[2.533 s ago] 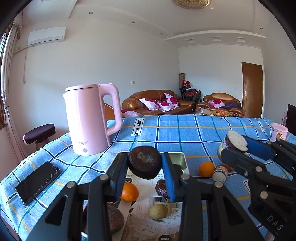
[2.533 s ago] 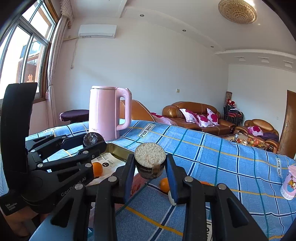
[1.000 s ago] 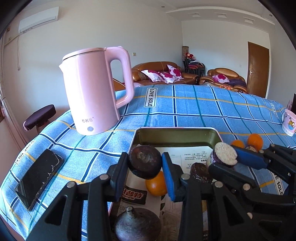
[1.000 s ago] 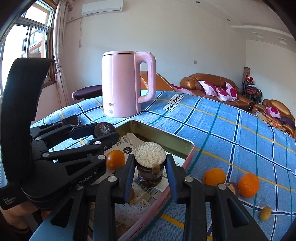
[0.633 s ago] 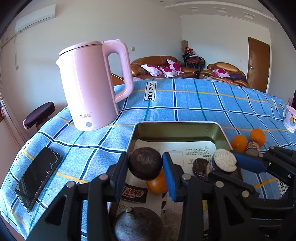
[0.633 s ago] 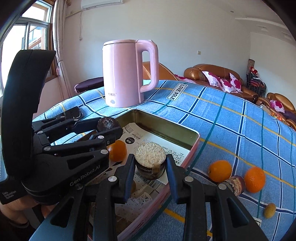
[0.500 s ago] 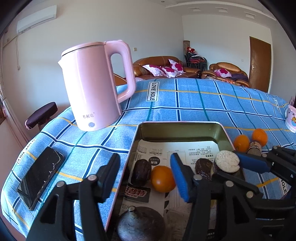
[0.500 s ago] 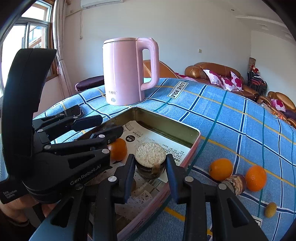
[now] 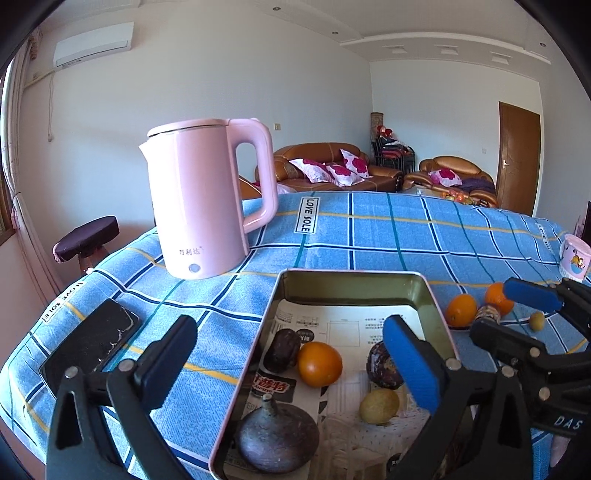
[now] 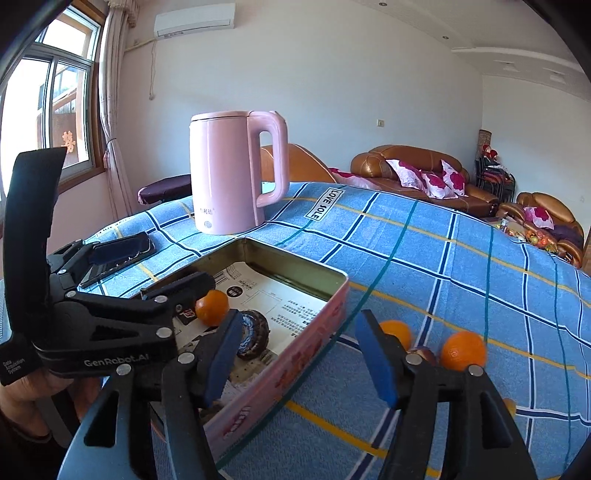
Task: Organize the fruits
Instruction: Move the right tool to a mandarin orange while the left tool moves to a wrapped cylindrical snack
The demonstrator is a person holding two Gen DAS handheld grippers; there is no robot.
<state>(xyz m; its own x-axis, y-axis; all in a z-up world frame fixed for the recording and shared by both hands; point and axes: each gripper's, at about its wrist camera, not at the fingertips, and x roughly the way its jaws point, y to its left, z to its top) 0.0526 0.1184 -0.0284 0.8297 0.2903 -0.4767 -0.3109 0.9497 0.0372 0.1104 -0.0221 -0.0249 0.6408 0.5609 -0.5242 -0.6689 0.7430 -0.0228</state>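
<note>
White walls (image 9: 207, 92) and a white ceiling (image 9: 424, 22) are seen, sunlit from a curtained window (image 10: 55, 110). An air conditioner (image 10: 195, 20) is mounted high. Brown leather sofas (image 9: 325, 162) with red-flowered cushions (image 9: 332, 170) are set along the far wall, beside a brown door (image 9: 519, 158). A dark stool (image 9: 86, 240) is placed near the desk (image 9: 388, 229).

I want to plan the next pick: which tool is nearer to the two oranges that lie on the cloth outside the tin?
Right. The right tool hangs open just before the two oranges, beside the tin. The left tool is open over the tin's inside, farther from them.
</note>
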